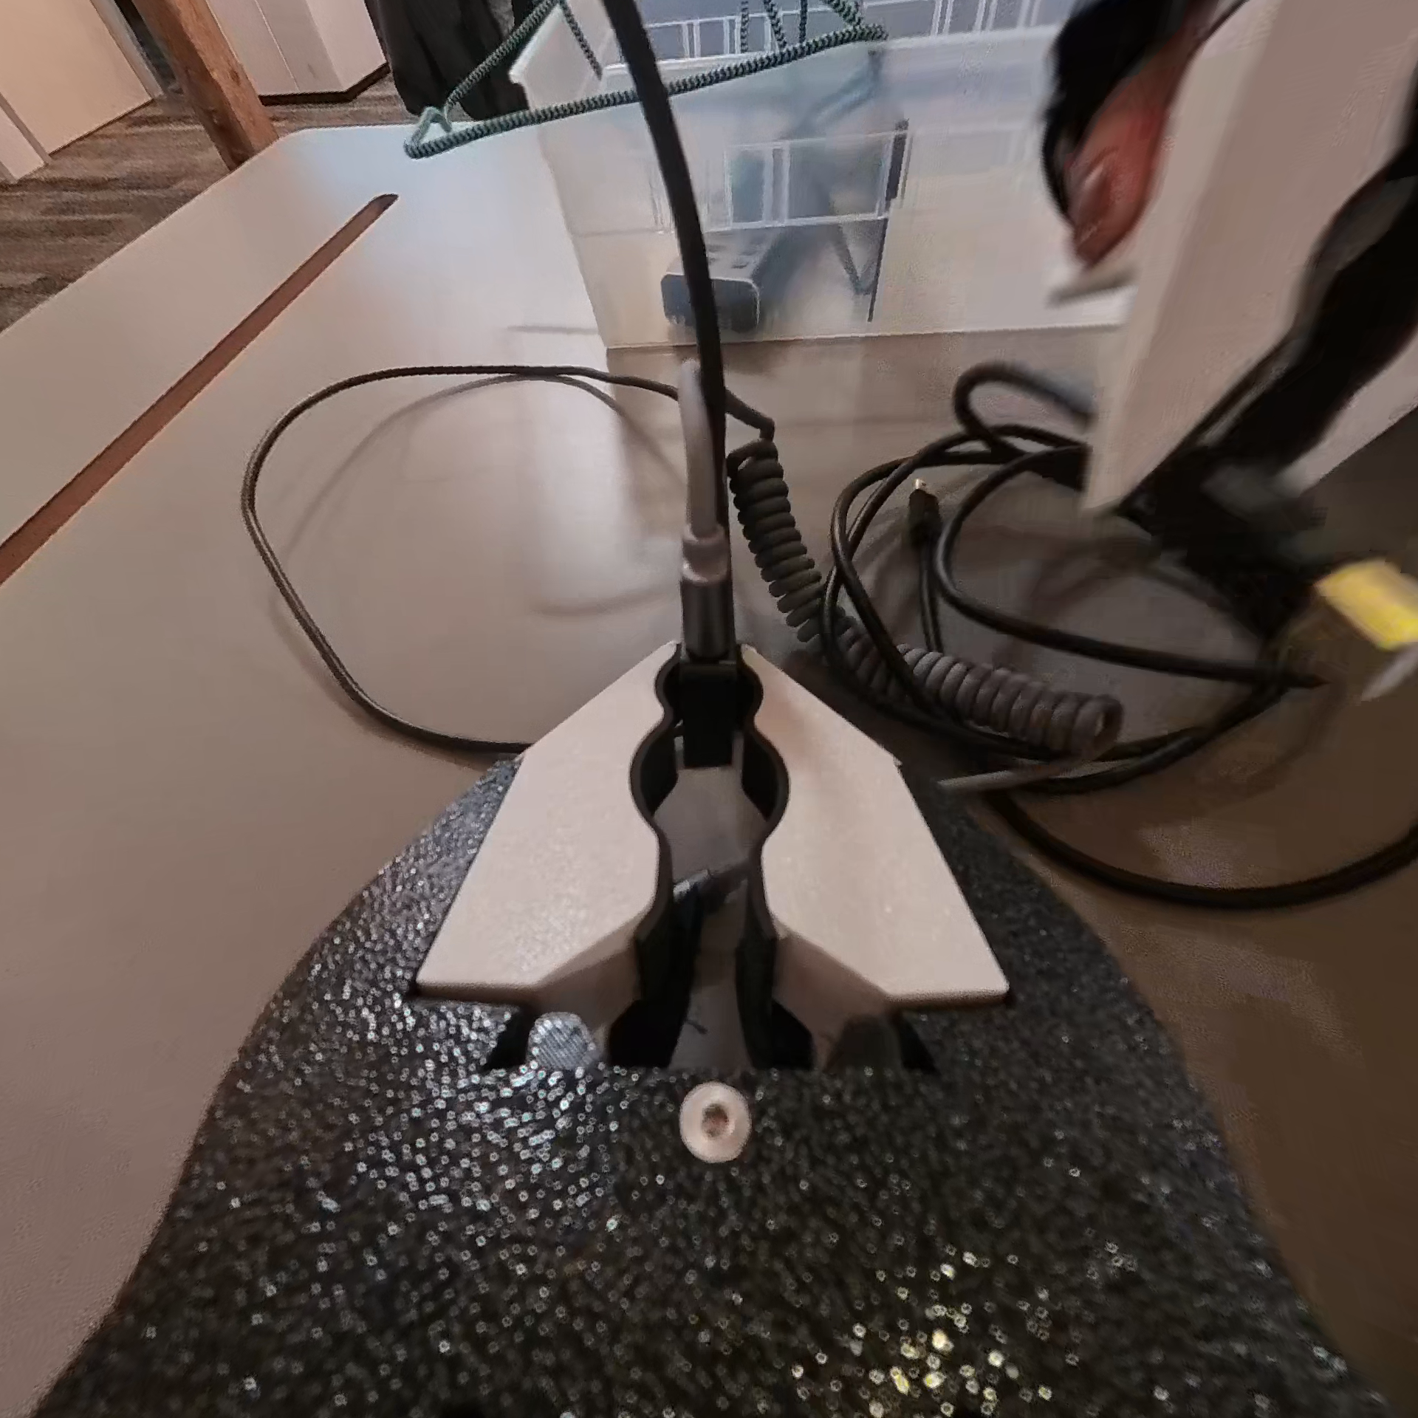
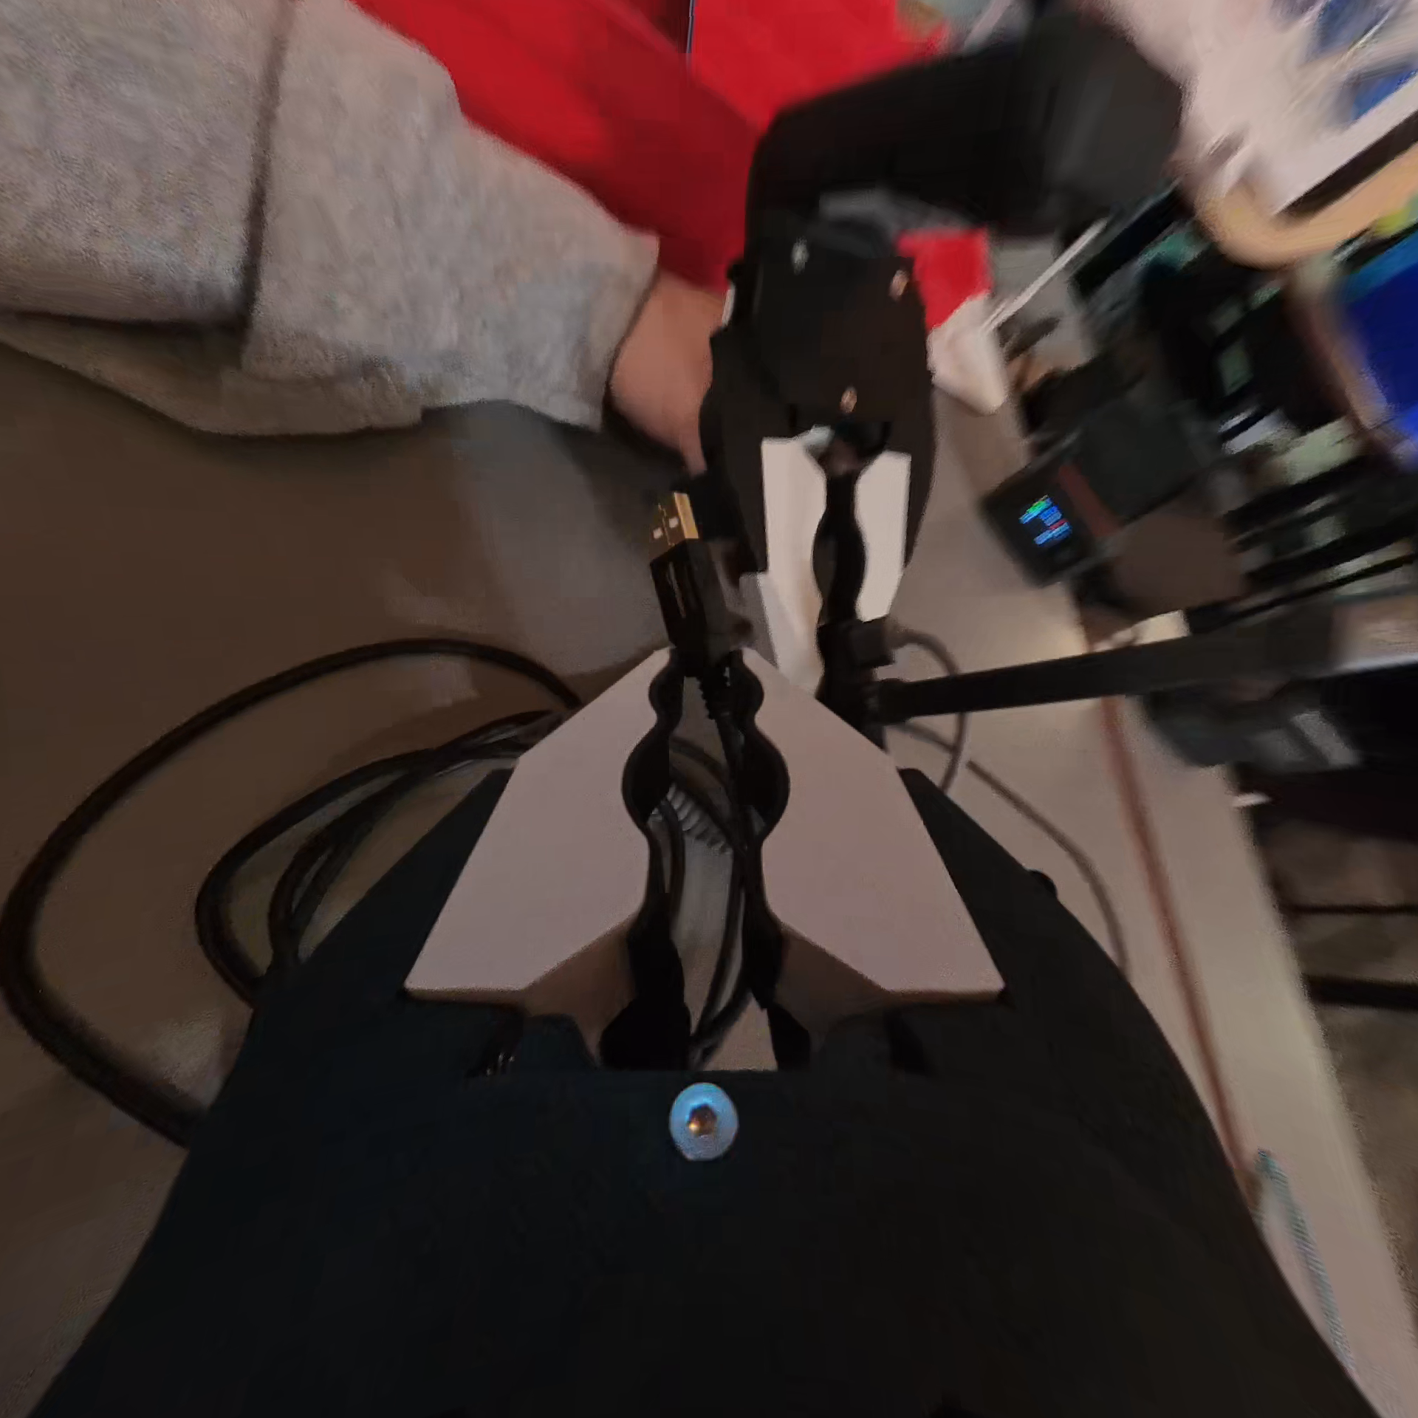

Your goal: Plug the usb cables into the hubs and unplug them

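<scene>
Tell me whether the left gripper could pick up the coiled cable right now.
Probably not: the left gripper is shut on a grey cable plug. The coiled cable lies uncovered on the table just right of it.

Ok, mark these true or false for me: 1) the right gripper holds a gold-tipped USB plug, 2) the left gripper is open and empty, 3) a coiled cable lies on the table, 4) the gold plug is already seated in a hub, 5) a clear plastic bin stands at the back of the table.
1) True: the right gripper is shut on the gold-tipped USB plug.
2) False: the left gripper is shut on a grey cable plug.
3) True: the coiled cable lies on the table.
4) False: its gold tip sticks out bare, in the air.
5) True: the clear plastic bin is there.
</scene>
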